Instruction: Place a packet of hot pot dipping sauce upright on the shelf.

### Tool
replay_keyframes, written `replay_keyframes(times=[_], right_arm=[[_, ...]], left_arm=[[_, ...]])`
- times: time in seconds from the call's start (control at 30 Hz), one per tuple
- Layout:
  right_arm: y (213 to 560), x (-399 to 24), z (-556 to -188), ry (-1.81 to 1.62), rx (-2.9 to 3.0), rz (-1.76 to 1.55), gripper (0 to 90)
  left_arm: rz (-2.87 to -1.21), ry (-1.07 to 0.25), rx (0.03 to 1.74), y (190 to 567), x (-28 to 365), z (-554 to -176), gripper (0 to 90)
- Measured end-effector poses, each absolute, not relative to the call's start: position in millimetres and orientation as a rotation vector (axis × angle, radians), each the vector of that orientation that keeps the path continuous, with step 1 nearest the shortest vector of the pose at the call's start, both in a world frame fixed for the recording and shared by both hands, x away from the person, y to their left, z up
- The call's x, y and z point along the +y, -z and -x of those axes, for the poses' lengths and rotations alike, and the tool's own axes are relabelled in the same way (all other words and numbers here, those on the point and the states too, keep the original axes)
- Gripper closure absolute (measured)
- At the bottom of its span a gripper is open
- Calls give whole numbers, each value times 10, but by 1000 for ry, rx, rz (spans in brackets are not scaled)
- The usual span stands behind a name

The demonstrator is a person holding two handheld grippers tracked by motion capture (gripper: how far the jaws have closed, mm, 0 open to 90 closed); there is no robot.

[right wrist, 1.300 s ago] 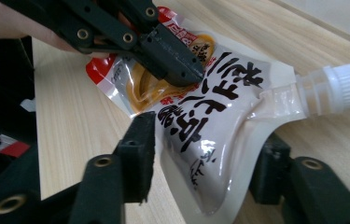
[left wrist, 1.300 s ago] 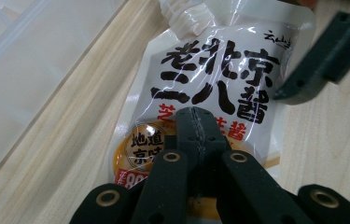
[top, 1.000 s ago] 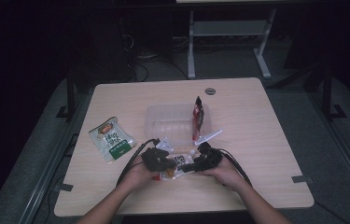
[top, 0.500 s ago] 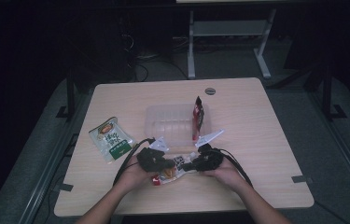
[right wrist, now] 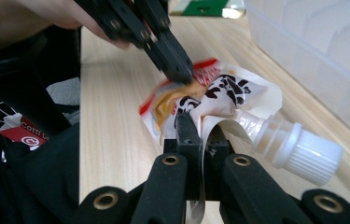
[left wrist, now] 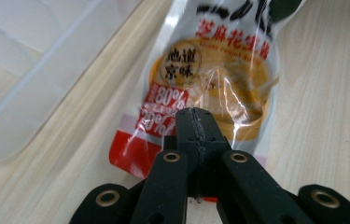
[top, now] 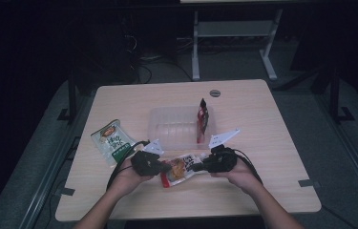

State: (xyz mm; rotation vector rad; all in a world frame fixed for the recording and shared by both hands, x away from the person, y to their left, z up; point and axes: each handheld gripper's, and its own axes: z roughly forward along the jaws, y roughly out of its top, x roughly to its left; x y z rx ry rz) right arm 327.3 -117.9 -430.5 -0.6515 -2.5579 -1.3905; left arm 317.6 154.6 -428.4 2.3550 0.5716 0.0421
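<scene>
A spouted sauce pouch (top: pixel 180 168) with orange and red print lies near the table's front edge, between my two grippers. My left gripper (top: pixel 164 168) is shut on the pouch's red bottom edge (left wrist: pixel 130 154); in the left gripper view the jaws (left wrist: pixel 196 126) meet on the film. My right gripper (top: pixel 194 167) is shut on the crumpled top of the pouch (right wrist: pixel 224 100), just beside its white screw cap (right wrist: pixel 310 154). In the right gripper view the left gripper (right wrist: pixel 179 70) comes in from the top and pinches the far end.
A clear plastic container (top: pixel 174 126) sits mid-table behind the pouch, with a red packet (top: pixel 202 119) standing at its right end. A green and white packet (top: pixel 112 140) lies at the left. Bare wood spreads to the right.
Both hands have shifted slightly up the picture, with the pouch still stretched between them.
</scene>
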Motion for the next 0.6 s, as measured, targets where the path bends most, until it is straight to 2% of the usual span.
replay_keyframes(times=[0.13, 0.6], right_arm=[[4260, -1198, -3263, 1417, -2549, 633, 892], [4039, -1127, -3182, 1554, -2464, 504, 894]], left_arm=[[-2373, -33, 554, 4311, 1497, -3173, 898], [-2283, 12, 498, 4308, 1264, -3156, 897]])
